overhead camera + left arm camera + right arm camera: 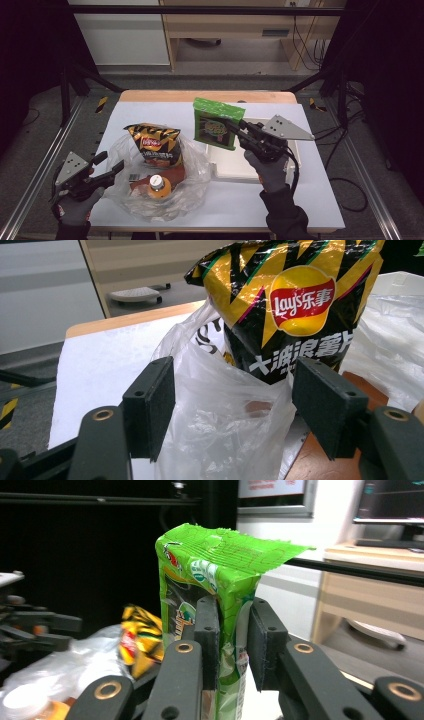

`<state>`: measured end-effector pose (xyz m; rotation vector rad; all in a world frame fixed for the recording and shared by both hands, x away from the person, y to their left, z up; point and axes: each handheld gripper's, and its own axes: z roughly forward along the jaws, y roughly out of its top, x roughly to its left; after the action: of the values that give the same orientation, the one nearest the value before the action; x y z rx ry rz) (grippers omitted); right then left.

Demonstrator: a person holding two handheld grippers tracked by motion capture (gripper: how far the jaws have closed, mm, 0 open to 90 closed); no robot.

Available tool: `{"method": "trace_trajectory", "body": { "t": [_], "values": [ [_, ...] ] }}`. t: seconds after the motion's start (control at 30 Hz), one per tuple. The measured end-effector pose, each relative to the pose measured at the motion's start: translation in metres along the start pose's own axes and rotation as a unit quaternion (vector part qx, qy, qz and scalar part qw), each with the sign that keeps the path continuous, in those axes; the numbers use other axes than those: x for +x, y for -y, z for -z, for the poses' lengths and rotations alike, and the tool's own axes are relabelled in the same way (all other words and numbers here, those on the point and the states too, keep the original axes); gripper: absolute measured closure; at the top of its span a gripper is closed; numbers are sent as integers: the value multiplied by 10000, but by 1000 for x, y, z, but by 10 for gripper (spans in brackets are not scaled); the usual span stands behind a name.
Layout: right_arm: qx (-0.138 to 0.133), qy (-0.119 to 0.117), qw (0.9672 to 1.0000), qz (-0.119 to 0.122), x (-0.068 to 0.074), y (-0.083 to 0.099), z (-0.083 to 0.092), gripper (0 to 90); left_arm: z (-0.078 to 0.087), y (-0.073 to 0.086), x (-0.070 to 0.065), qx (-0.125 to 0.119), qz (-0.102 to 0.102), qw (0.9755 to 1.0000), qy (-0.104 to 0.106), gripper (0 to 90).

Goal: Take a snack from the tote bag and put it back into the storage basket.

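The right tongs (239, 131) are clenched on a green snack packet (217, 123), held upright in the air above the back of the tabletop (150, 112), just over the near-left corner of a white tray (235, 162). In the right gripper view both black pads press the packet's (220, 575) lower half, and its crimped top edge stands free above them.

Taking the clear plastic bag (197, 167) as the landmark, the packet hangs behind it and to its right, well clear of the bag's rim. The left tongs (111, 164) stand released at the bag's left edge; in the left gripper view the pads sit wide apart with the crumpled film (220, 415) between them, and no pressing contact is visible.

Inside the bag a black-and-yellow crisp bag (154, 142) stands upright, its top above the film, with an orange-labelled bottle (159, 186) lying in front of it. A brown pack beneath them is blurred by the plastic and hard to make out.

Open tabletop lies behind and to the left of the bag and to the right along the front edge. The tray's far side is hidden by the right hand (270, 170) and gripper plate.
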<state>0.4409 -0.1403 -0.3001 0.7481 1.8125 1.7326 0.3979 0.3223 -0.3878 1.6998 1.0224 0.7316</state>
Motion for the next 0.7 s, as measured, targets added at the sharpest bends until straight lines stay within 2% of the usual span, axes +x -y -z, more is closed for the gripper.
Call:
{"method": "trace_trajectory", "body": {
  "t": [0.4, 0.7],
  "values": [
    [310, 582, 9974, -290, -39, 29, 6, 770, -1, 3, 2, 9, 19, 10000, -65, 328],
    [505, 794, 9949, -371, -56, 46, -6, 770, -1, 3, 3, 13, 15, 10000, -63, 327]
  ]
}}
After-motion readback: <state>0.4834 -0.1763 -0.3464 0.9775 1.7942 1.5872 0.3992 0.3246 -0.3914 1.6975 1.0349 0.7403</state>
